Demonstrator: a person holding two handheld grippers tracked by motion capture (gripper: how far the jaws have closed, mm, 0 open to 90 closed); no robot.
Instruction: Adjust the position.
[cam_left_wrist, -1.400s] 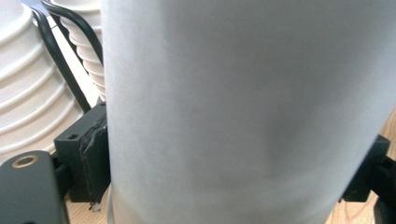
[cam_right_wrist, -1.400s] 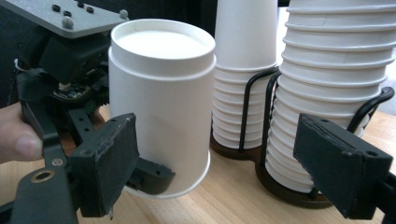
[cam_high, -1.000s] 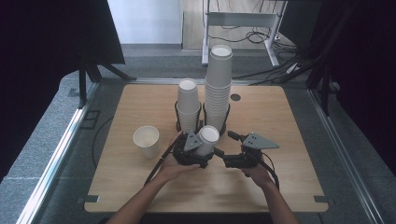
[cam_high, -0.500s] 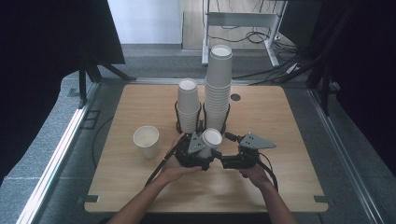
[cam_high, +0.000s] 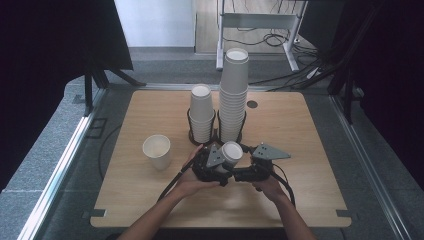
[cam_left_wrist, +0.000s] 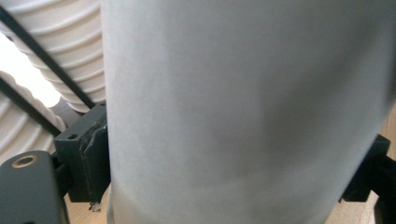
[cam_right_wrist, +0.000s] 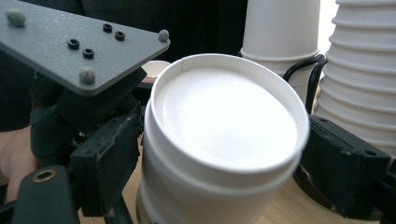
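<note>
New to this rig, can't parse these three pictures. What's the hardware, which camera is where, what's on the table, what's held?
No robot arm here: a person holds a two-jaw gripper in each hand. The high view looks down on the wooden table; each gripper view rides on its own gripper, looking along its jaws.

On the table stand a short stack of paper cups and a tall stack of paper cups, each in a black wire holder, plus a single paper cup standing alone.

The left gripper is clamped on an upside-down paper cup. The right gripper has its jaws around the same cup; whether it presses is unclear.
</note>
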